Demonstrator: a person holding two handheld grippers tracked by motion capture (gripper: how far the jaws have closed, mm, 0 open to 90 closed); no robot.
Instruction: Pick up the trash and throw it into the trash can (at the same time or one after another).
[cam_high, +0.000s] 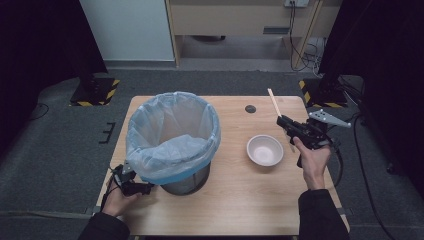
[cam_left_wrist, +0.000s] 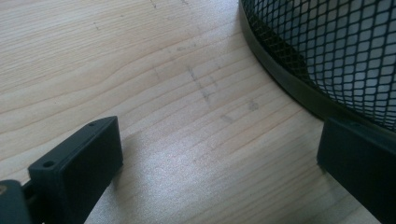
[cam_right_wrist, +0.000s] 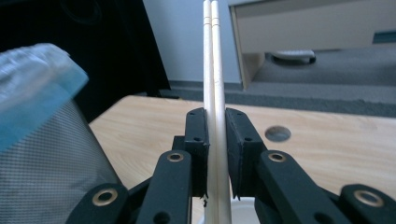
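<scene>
our left gripper (cam_high: 142, 189) lies low on the table (cam_high: 235, 200), jaws spread beside the mesh bin (cam_high: 187, 182), while our right gripper (cam_high: 286, 122), raised beside the bowl (cam_high: 264, 149), clamps upright chopsticks (cam_right_wrist: 215, 70).

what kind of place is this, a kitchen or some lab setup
Most likely a lab or recording room, not a kitchen: a lone wooden table on grey carpet, hazard-striped stand bases at its corners, cables across the floor.
</scene>
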